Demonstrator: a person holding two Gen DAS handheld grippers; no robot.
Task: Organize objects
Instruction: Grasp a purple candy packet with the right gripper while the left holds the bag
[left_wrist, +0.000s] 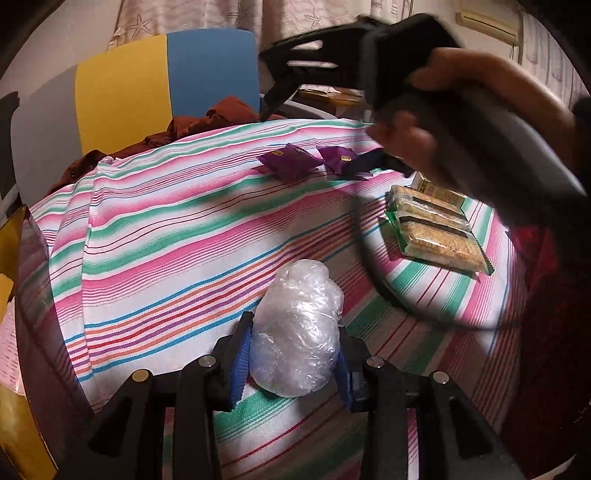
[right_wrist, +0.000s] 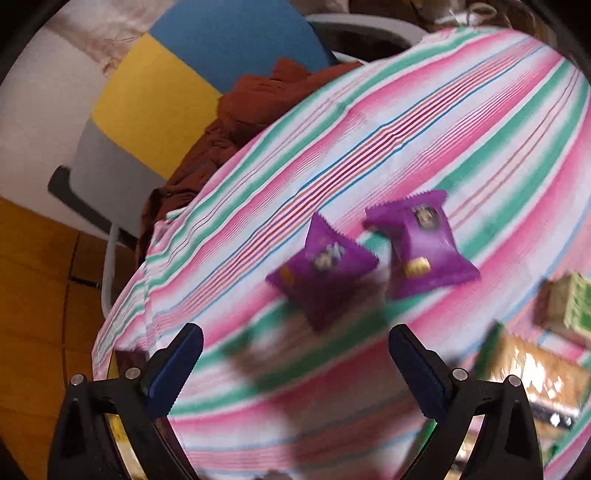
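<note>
The crumpled plastic bag (left_wrist: 297, 332) is pinched by the left gripper (left_wrist: 293, 363); the spread right gripper (right_wrist: 295, 373) should be centred over the purple sachets (right_wrist: 323, 271)

No legible text on the purple packets (right_wrist: 424, 247) or elsewhere.

Each gripper was a black plastic frame with open cut-outs and round silver screw heads just behind its fingers (right_wrist: 173, 369). The fingers were black, lined with ribbed blue pads (left_wrist: 240, 363). A bare hand (left_wrist: 436, 122) gripped the right gripper's (right_wrist: 295, 363) black handle.
</note>
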